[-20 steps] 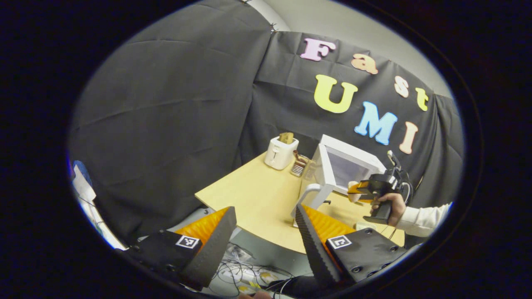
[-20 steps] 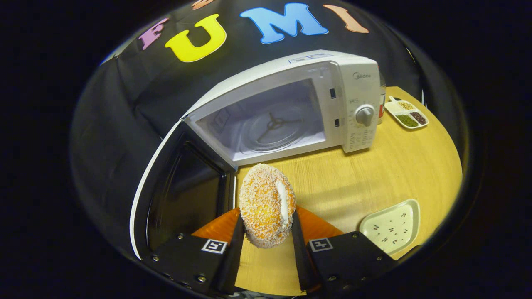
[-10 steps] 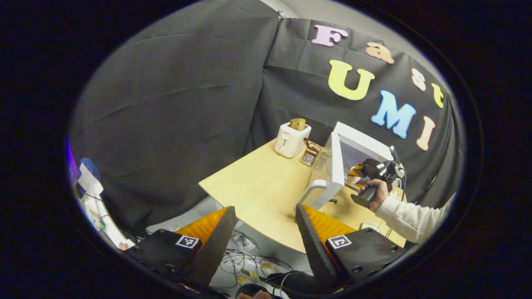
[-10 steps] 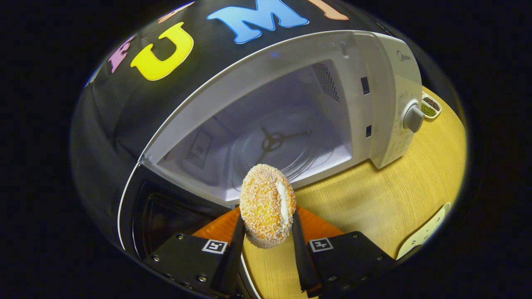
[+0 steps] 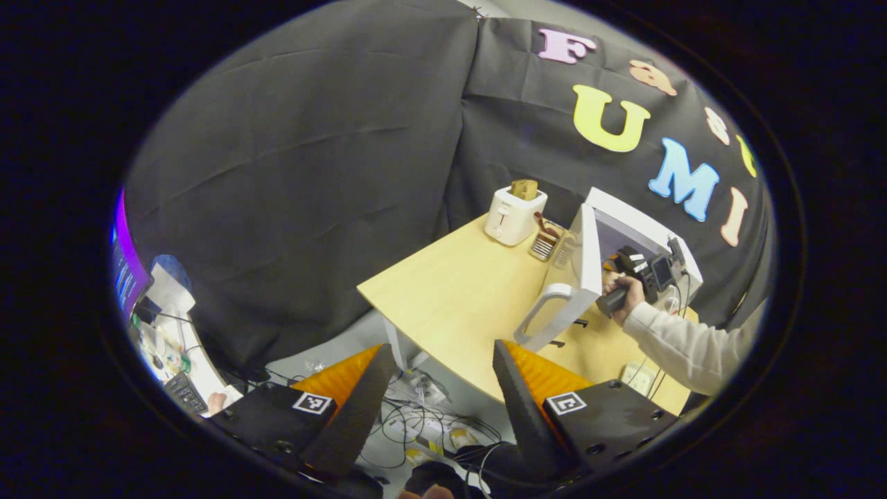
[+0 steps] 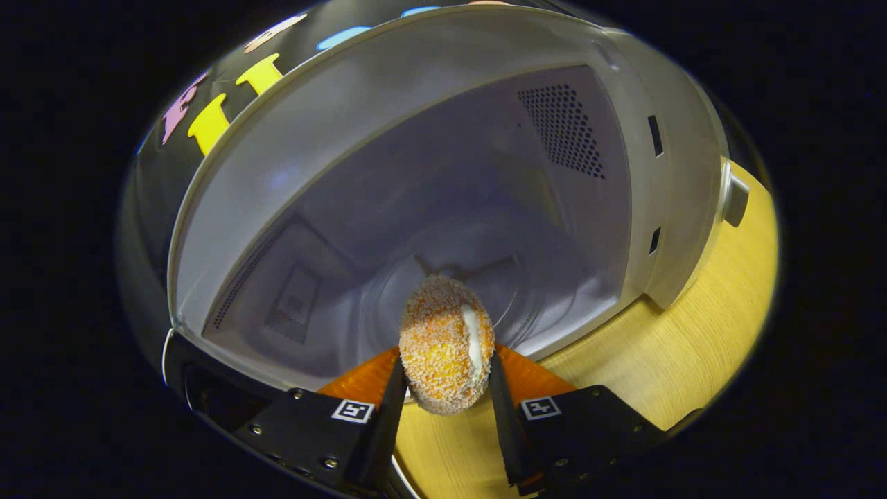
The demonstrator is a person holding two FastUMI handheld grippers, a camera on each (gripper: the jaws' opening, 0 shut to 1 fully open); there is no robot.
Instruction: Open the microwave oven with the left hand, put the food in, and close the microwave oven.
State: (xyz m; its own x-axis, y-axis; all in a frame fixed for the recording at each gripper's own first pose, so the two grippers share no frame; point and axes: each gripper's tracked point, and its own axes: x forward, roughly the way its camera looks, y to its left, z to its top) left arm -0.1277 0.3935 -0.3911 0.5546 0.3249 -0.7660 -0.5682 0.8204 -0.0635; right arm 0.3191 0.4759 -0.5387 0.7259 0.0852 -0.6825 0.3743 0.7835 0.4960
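Observation:
The white microwave oven (image 6: pixel 679 187) stands with its door (image 5: pixel 581 274) swung wide; its cavity fills much of the right gripper view, the glass turntable (image 6: pixel 478 291) on its floor. My right gripper (image 6: pixel 443 388) is shut on a round crumb-coated bun with a cream seam (image 6: pixel 443 346), held on edge at the cavity mouth above the sill. In the left gripper view, my left gripper (image 5: pixel 436 395) hangs open and holds nothing, off the table's near-left corner. Farther off there, a hand in a pale sleeve (image 5: pixel 682 343) holds the right gripper (image 5: pixel 634 267) at the oven opening.
A white toaster with bread (image 5: pixel 514 215) and a small rack (image 5: pixel 546 242) stand behind the open door on the wooden table (image 5: pixel 450 298). Cables (image 5: pixel 423 423) lie on the floor below the table edge. A desk with a keyboard (image 5: pixel 183 391) is at far left.
The right gripper has carried the bun forward from in front of the oven to the cavity mouth. The left gripper has drawn back and left, away from the table.

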